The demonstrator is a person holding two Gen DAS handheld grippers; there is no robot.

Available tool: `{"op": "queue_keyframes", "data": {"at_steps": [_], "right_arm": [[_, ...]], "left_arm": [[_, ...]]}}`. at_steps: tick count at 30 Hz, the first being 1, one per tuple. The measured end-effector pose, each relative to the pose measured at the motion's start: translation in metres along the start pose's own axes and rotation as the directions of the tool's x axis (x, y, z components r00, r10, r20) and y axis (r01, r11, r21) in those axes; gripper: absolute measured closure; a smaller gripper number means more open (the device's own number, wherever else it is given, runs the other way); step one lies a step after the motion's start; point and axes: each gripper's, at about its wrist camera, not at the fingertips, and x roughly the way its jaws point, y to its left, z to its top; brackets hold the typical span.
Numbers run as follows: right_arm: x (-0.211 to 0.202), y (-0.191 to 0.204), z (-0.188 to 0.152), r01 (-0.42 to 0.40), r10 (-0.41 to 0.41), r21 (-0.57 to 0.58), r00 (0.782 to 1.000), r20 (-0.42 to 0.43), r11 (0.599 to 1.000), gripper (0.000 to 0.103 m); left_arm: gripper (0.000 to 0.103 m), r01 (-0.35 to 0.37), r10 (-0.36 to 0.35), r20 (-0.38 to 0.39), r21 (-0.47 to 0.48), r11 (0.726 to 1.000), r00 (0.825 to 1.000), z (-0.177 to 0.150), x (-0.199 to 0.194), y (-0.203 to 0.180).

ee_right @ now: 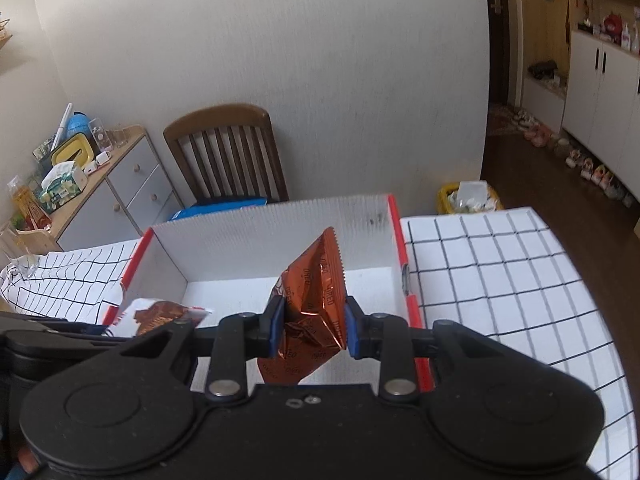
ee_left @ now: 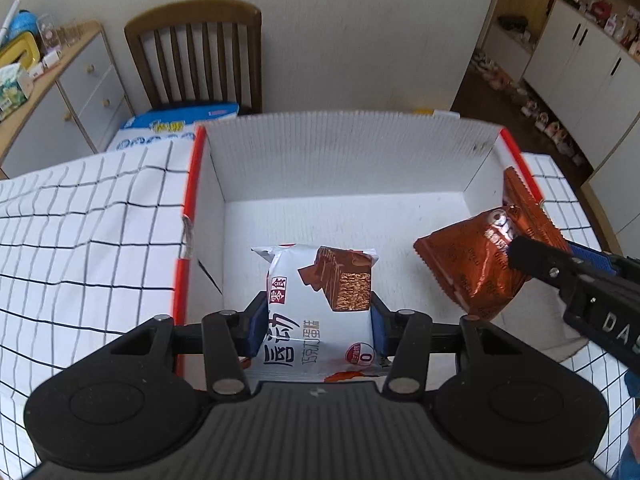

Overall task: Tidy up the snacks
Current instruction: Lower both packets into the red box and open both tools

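My left gripper (ee_left: 319, 320) pinched a white wafer packet (ee_left: 320, 304) over the open box (ee_left: 344, 152), near its left wall. My right gripper (ee_right: 313, 330) squeezed a crumpled orange biscuit packet (ee_right: 314, 300) above the box's right side. The box sat on the checked tablecloth (ee_right: 500, 272).

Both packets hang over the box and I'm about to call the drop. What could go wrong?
The right gripper pinches the crumpled orange packet near the box's right wall, so it might catch the rim. The white packet in the left gripper could land tilted. The grippers are close and might bump.
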Motion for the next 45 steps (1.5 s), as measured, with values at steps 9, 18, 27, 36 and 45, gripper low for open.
{"op": "queue_keyframes", "data": {"at_steps": [9, 18, 27, 36, 45], "right_arm": [[0.026, 0.004, -0.009, -0.011, 0.009, -0.021, 0.998, -0.068, 1.0, 0.074], [0.036, 0.004, -0.011, -0.009, 0.005, -0.039, 0.995, -0.099, 0.999, 0.07], [0.031, 0.007, -0.011, 0.002, -0.008, -0.077, 0.997, -0.082, 0.997, 0.056], [0.006, 0.01, -0.01, 0.004, -0.008, -0.089, 0.999, -0.045, 0.996, 0.046], [-0.027, 0.018, -0.011, 0.002, -0.003, -0.084, 1.0, -0.019, 0.996, 0.04]], "left_arm": [[0.054, -0.026, 0.026, -0.043, 0.005, 1.0, 0.999, 0.002, 0.025, -0.007], [0.054, -0.059, 0.062, -0.075, 0.035, 0.998, 0.995, 0.005, 0.036, -0.015], [0.037, -0.047, 0.048, -0.042, 0.027, 0.999, 0.998, 0.004, 0.028, -0.014], [0.037, -0.033, 0.033, -0.002, 0.022, 0.999, 0.999, -0.001, -0.001, -0.011], [0.037, -0.002, 0.001, 0.052, 0.034, 0.999, 0.999, -0.013, -0.044, -0.007]]}}
